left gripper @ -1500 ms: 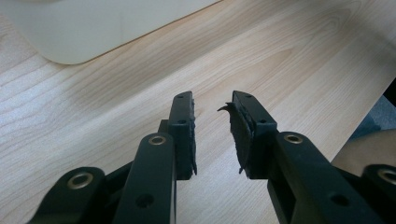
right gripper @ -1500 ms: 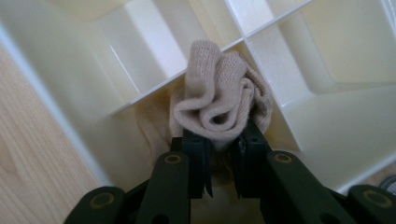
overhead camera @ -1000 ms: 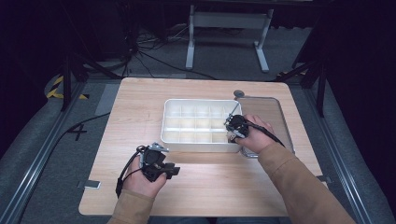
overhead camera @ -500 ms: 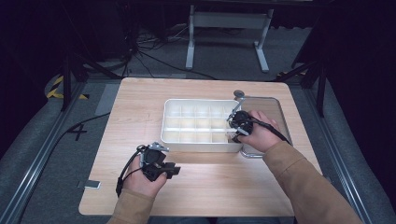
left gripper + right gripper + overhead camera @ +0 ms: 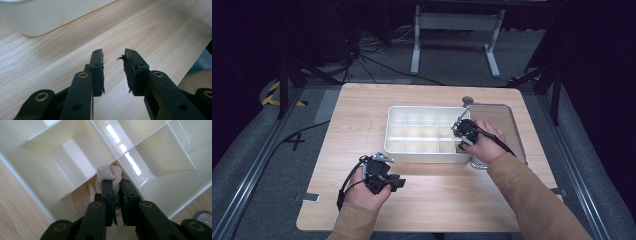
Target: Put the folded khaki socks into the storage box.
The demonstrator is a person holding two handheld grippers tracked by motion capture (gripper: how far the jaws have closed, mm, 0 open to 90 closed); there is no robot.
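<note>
My high view looks forward and down on the whole counter (image 5: 427,200) from above. Each gripper view rides close along its own jaws; both share the white compartment tray (image 5: 412,148) (image 5: 37,17) (image 5: 32,177) with it.

A wooden table (image 5: 362,120) bears a white divided tray (image 5: 394,127) and clear lid (image 5: 512,120).

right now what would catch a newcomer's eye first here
The white divided tray at the middle of the wooden table stands out. The right gripper has its jaws pinched on a beige knitted cloth in a near corner compartment, while the left gripper rests open beside the tray.
</note>
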